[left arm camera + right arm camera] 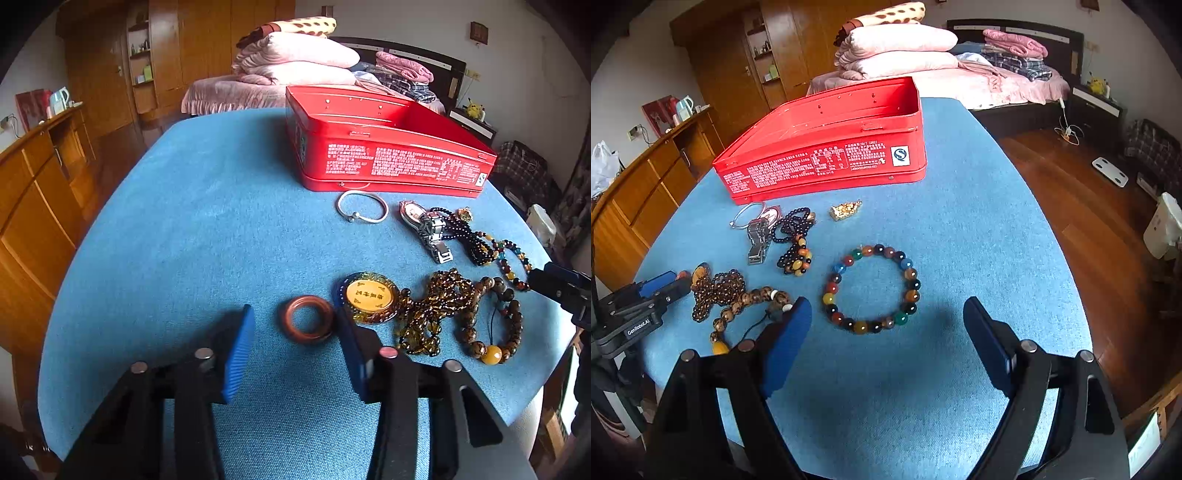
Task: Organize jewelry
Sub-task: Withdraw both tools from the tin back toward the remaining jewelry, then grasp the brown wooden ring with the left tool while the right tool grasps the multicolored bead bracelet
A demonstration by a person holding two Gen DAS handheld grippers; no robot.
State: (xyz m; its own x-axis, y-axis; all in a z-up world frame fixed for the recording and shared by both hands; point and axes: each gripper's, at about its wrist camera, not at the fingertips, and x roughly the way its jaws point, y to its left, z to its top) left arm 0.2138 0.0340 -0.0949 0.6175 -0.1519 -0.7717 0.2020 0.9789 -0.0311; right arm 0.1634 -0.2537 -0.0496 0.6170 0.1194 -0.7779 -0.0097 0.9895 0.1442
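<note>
A brown wooden ring [291,325] lies flat on the blue tablecloth, between the blue pads of my left gripper [294,311]. The right pad sits close beside the ring and the left pad stands off it; neither pad presses on it. My right gripper [887,302] is wide open, just in front of a multicoloured bead bracelet [911,295] that lies flat and untouched. An open red tin box [388,162] [820,166] stands at the far side of the table. Nothing is visible inside it.
Between box and grippers lie a silver bangle [376,220], a steel watch [428,225], dark bead strands [469,236], an amber pendant [369,295] on a brown bead necklace [443,306], a large-bead bracelet [491,354] and a gold trinket [846,210]. The table's edges drop to a wooden floor.
</note>
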